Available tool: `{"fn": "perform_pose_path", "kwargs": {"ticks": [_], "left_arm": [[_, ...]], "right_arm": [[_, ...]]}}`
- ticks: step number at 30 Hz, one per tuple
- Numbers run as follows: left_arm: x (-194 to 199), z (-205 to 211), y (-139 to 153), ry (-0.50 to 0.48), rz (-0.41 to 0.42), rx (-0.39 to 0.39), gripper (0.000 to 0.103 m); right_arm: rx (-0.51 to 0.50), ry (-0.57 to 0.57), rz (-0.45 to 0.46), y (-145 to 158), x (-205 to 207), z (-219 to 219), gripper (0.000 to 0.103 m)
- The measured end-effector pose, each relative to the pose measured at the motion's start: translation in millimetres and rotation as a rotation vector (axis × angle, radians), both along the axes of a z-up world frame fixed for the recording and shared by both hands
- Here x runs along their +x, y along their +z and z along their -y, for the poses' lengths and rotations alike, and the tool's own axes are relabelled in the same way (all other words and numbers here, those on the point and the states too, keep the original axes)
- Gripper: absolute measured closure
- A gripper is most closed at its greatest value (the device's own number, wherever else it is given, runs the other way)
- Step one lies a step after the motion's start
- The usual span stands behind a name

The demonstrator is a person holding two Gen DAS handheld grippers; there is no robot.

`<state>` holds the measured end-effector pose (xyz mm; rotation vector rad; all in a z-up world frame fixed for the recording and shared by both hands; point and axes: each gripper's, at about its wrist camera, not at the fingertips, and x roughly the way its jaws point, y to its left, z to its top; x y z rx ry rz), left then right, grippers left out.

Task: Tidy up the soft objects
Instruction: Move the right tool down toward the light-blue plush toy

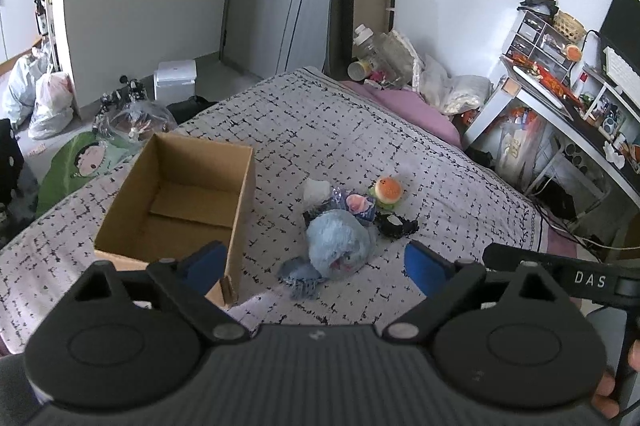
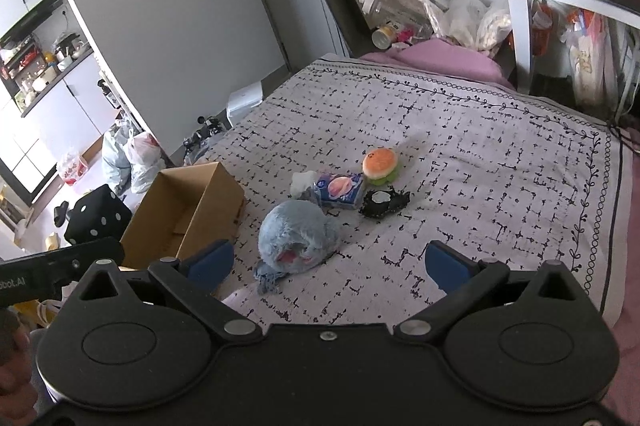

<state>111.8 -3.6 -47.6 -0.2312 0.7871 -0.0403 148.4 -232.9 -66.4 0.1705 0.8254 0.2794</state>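
Note:
On the patterned bedspread lies a small heap of soft things: a fluffy blue plush, a burger plush, a blue printed pouch, a black soft piece and a white one. An open cardboard box, with nothing in it, stands to their left. My left gripper hovers open just short of the blue plush. My right gripper is open too, nothing between its blue pads.
A pink pillow, bottles and plastic bags crowd the head of the bed. A cluttered desk stands on the right. Bags, a black dotted cube and a white box sit on the floor to the left.

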Motion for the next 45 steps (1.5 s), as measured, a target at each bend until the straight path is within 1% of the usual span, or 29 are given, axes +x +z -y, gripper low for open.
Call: {"fn": "perform_pose_path", "kwargs": {"ticks": [3, 6, 10, 13, 14, 17, 19, 22, 23, 24, 26, 28, 30, 33, 35, 36, 40, 42, 43, 45], "left_arm": [[10, -1, -4, 0.002, -0.01, -0.012, 0.013], [21, -1, -7, 0.002, -0.024, -0.029, 0.021], [36, 0, -10, -0.007, -0.034, -0.036, 0.025], [46, 2, -17, -0.014, -0.047, -0.041, 0.027], [49, 3, -19, -0.015, -0.051, -0.041, 0.028], [60, 4, -30, -0.016, -0.07, -0.049, 0.035], [63, 4, -37, -0.008, -0.065, -0.055, 0.046], [73, 7, -46, -0.007, -0.06, -0.048, 0.053], [77, 8, -51, -0.007, -0.068, -0.055, 0.055], [80, 9, -55, -0.006, -0.076, -0.061, 0.056], [87, 11, -63, -0.004, -0.087, -0.07, 0.056], [93, 13, -72, -0.002, -0.092, -0.072, 0.056], [99, 14, -81, 0.007, -0.096, -0.08, 0.056], [109, 15, -95, 0.03, -0.119, -0.088, 0.061], [114, 15, -103, 0.038, -0.136, -0.093, 0.063], [116, 15, -106, 0.042, -0.143, -0.094, 0.063], [125, 19, -116, 0.049, -0.162, -0.092, 0.063], [128, 25, -118, 0.052, -0.15, -0.048, 0.063], [130, 27, -121, 0.052, -0.154, -0.044, 0.063], [133, 26, -126, 0.061, -0.173, -0.072, 0.063]], "right_arm": [[0.024, 0.001, -0.021, -1, 13, 0, 0.0], [0.06, 0.001, -0.046, -1, 26, 2, 0.0], [0.052, 0.009, -0.056, -1, 43, -2, 0.0], [0.066, 0.012, -0.073, -7, 55, -4, 0.0], [0.075, 0.011, -0.08, -10, 61, -4, 0.0], [0.102, 0.003, -0.089, -23, 68, -4, 0.0], [0.129, -0.003, -0.093, -33, 71, -2, 0.002], [0.183, 0.003, -0.117, -50, 77, 1, 0.007], [0.209, 0.004, -0.141, -57, 81, 2, 0.011], [0.22, -0.004, -0.161, -61, 83, 3, 0.012], [0.241, -0.004, -0.153, -65, 86, 4, 0.013], [0.237, -0.008, -0.147, -66, 89, 4, 0.013], [0.249, -0.022, -0.167, -71, 92, 7, 0.013], [0.231, -0.05, -0.186, -79, 97, 9, 0.013], [0.235, -0.061, -0.188, -82, 99, 10, 0.013], [0.24, -0.069, -0.188, -84, 101, 11, 0.015], [0.239, -0.088, -0.19, -89, 108, 12, 0.018], [0.242, -0.093, -0.2, -92, 110, 12, 0.019], [0.244, -0.097, -0.205, -93, 111, 13, 0.019], [0.246, -0.105, -0.209, -95, 112, 15, 0.019]]}}
